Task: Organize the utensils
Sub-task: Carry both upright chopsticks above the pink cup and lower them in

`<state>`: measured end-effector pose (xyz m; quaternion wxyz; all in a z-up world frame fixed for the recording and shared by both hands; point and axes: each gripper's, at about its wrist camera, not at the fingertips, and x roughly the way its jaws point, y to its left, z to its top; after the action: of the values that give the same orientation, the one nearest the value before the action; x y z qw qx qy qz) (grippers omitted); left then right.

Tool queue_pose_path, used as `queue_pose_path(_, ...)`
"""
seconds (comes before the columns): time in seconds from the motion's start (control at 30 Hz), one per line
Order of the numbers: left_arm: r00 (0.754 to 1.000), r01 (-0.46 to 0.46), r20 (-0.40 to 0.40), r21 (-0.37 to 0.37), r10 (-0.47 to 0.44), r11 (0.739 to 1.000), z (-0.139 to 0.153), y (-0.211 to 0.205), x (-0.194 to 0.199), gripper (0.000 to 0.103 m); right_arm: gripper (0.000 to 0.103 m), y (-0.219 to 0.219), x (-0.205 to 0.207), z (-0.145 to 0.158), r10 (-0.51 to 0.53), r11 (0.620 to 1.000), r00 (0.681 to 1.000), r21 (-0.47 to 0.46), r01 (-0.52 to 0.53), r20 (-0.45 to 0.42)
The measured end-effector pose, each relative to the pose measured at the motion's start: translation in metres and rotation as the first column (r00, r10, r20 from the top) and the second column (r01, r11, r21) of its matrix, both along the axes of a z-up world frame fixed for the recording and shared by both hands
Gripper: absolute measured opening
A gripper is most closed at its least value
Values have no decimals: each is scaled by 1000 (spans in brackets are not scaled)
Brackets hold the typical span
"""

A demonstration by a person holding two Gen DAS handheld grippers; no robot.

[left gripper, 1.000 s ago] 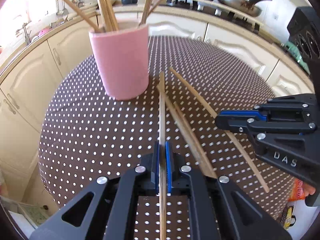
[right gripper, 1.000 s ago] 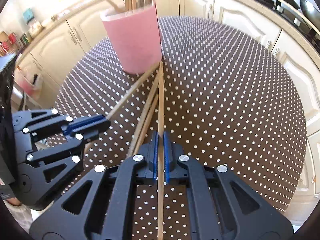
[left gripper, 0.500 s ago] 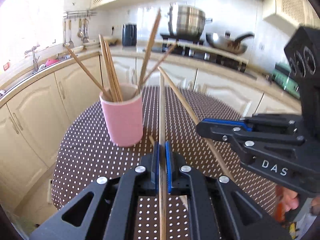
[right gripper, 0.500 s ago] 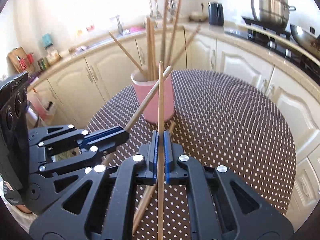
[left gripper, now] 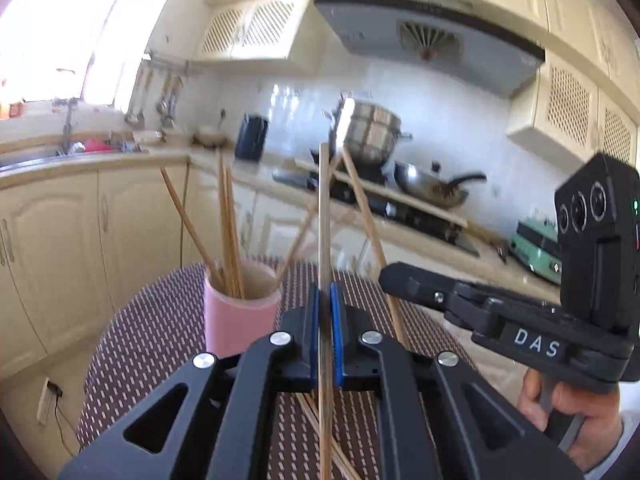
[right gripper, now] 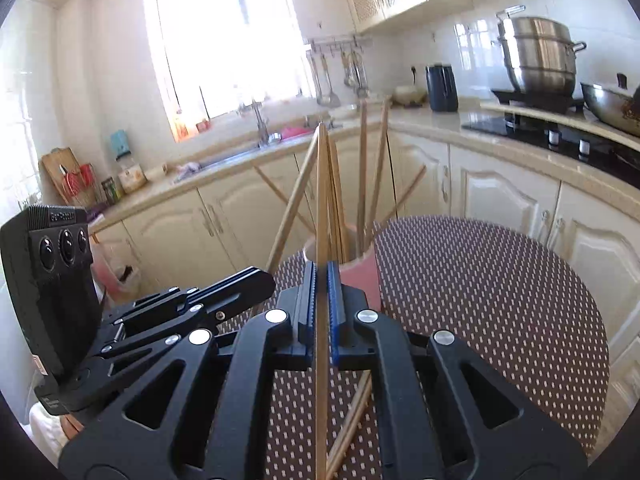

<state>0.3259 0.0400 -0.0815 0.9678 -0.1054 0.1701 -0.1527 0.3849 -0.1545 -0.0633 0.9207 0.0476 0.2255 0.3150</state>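
1. Landmark: a pink cup (left gripper: 240, 312), cylindrical with a matt finish, stands upright on a round table (right gripper: 500, 300) covered in a brown cloth with small white dots.
2. Cup contents: several thin, straight wooden chopsticks (left gripper: 230, 232) stand inside it, leaning outward in different directions above the rim.
3. Left gripper (left gripper: 325, 300): black angular frame with blue ribbed pads. The jaws are nearly closed and pinch a single wooden chopstick (left gripper: 324, 220), which runs straight between the pads and rises above and just right of the cup.
4. Right gripper (right gripper: 321, 280): same build. Its jaws are likewise narrowed onto one wooden chopstick (right gripper: 321, 200), whose tip stands in front of the cup and above its rim.
5. The right gripper, seen from the left camera (left gripper: 404, 280), sits to the right of the cup; its chopstick slants up and leftward, crossing near the one in the left gripper.
6. A hand (left gripper: 568, 408) grips the right tool's handle, well to the right of the cup.
7. Loose chopsticks (right gripper: 352, 412) lie flat on the cloth on the near side of the cup, under the grippers. Their number appears to be two or three; the frames hide most of them.
8. Behind the cup: cream cabinet doors with curved panels, a pale worktop, a steel pot (right gripper: 536, 56) and a dark pan (left gripper: 436, 190) on the hob.
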Motion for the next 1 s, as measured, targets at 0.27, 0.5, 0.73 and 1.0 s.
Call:
queue_pose_path(0.27, 970, -86, 218, -107, 107, 991, 22, 14, 19, 6, 6, 20, 24, 16, -7, 994, 986, 110, -11, 167)
queue_pose_path(0.5, 930, -145, 314, -165, 191, 976, 20, 26, 52, 6, 6, 46, 52, 17, -12, 988, 958, 151, -33, 287)
queue_pose_path(0.73, 912, -174, 335, -203, 235, 964, 14, 39, 83, 6, 6, 62, 75, 11, -34, 983, 925, 182, -39, 379)
queue_pose_path(1.0, 897, -221, 324, -264, 302, 939, 3, 53, 111, 6, 6, 61, 91, -5, -52, 978, 915, 207, -35, 400)
